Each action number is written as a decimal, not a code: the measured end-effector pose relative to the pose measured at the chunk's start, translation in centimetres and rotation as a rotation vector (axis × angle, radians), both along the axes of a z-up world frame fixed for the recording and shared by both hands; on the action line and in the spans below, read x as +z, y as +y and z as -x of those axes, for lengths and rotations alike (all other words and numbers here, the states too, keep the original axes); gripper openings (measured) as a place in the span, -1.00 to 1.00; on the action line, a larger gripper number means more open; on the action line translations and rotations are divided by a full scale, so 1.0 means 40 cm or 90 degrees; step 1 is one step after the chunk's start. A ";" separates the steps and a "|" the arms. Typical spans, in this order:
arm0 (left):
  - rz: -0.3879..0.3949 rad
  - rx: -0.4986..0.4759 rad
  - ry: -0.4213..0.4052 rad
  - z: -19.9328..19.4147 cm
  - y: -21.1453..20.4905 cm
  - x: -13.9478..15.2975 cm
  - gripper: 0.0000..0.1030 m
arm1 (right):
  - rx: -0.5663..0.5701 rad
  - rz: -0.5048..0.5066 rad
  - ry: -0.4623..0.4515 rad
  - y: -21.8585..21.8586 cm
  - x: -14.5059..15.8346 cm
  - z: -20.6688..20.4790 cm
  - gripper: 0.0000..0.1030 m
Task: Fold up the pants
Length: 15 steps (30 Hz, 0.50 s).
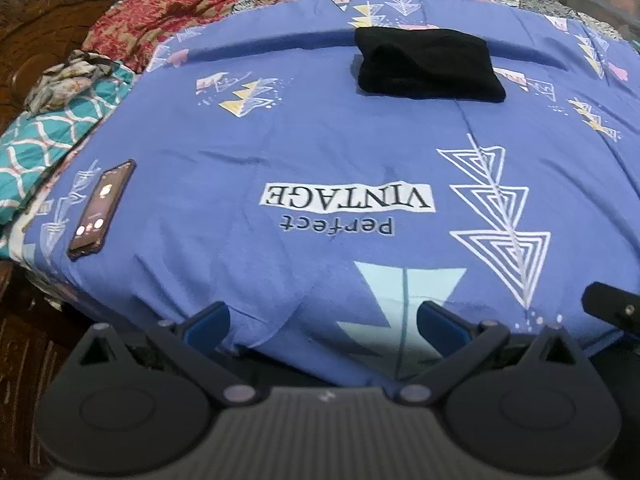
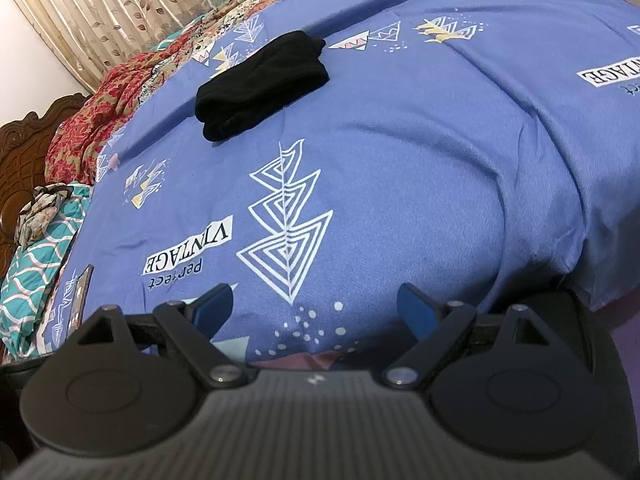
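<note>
Pants (image 1: 430, 66), black and apparently folded, lie far back on the bedsheet (image 1: 280, 132) printed "Perfect VINTAGE". Left gripper (image 1: 323, 322) and right gripper (image 2: 316, 312): jaws spread wide, grasping nothing.

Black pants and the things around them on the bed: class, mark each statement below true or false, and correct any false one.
1. The black pants lie folded in a compact bundle on the blue bedsheet. True.
2. The left hand-held gripper is shut on the pants. False: it is open, apart from them.
3. A phone lies on the sheet with its screen lit. True.
4. The right hand-held gripper holds the phone. False: it is open and holds nothing.
</note>
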<state>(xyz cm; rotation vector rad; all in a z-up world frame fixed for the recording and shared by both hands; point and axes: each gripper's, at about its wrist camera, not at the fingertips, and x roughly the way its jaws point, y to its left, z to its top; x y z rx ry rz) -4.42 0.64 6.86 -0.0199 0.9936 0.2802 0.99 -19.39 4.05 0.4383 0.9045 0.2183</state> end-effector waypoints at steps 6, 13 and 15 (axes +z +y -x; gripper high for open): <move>0.007 0.007 0.005 0.001 0.000 -0.002 1.00 | 0.000 0.001 -0.001 -0.001 0.000 -0.001 0.77; 0.007 0.005 0.005 0.001 0.000 -0.002 1.00 | 0.000 0.002 -0.001 -0.001 0.000 0.000 0.77; 0.008 0.006 0.005 0.000 -0.001 -0.002 1.00 | 0.000 0.003 -0.002 -0.001 0.000 0.000 0.77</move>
